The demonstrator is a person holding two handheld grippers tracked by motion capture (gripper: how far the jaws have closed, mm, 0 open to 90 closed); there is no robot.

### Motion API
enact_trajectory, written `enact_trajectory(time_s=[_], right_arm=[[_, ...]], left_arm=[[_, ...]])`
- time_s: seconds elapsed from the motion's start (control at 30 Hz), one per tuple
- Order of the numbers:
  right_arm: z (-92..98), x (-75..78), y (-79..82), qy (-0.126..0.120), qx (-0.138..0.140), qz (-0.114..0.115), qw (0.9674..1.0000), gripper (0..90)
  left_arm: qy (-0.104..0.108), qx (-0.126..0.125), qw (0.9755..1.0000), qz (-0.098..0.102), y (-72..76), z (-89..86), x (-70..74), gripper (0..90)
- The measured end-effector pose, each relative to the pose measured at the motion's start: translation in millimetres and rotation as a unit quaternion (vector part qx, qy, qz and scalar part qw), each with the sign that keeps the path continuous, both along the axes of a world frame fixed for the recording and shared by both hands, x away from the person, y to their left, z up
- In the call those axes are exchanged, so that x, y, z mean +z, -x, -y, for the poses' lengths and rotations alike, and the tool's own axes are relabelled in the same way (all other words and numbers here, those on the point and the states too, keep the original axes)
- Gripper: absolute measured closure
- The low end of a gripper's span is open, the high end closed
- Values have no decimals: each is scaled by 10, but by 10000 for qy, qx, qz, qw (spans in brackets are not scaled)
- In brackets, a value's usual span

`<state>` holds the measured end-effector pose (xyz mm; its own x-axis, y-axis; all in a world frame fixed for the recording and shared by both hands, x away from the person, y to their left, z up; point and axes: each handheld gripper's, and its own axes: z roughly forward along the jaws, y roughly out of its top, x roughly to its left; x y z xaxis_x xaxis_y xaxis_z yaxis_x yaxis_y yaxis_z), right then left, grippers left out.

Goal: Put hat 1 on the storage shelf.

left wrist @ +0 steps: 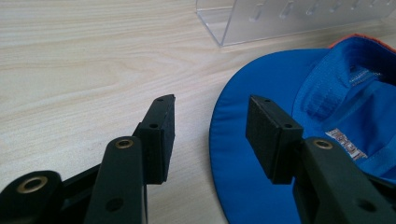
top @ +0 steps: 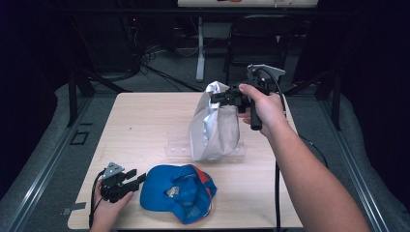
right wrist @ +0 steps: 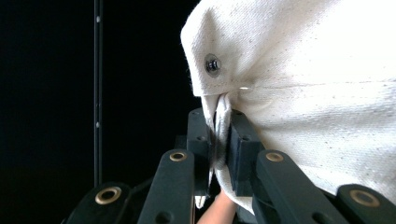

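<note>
A white cap (top: 214, 124) hangs above the clear plastic rack (top: 176, 147) at mid table, held up by my right gripper (top: 227, 99), which is shut on its fabric. In the right gripper view the jaws pinch a fold of the white cap (right wrist: 303, 84) just below a metal eyelet. A blue cap (top: 178, 192) with an orange edge lies upside down near the front edge. My left gripper (top: 134, 180) is open beside its brim, low over the table. In the left gripper view the blue cap (left wrist: 299, 140) sits under the right jaw, the brim edge between the open jaws.
The clear plastic rack (left wrist: 280, 21) lies on the wooden table (top: 140, 125) behind the blue cap. A black cable (top: 277, 193) trails from the right gripper past the forearm. Beyond the far edge stand a chair and table legs on a dark floor.
</note>
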<state>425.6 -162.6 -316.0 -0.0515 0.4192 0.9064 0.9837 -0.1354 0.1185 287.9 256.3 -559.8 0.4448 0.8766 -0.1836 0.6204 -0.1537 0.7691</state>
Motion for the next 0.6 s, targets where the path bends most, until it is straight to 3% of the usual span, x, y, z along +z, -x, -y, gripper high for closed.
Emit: enact_trajectory(time_s=[0.53,0.6], right_arm=[[-32,9,-275,203,-420,-28,9989,815],[-25,-10,-305,241,-467,-51,9986,815]], left_arm=[[-39,-72,10000,14,-3,8,14,511],[-25,-54,9999,92,-7,22,2,510]])
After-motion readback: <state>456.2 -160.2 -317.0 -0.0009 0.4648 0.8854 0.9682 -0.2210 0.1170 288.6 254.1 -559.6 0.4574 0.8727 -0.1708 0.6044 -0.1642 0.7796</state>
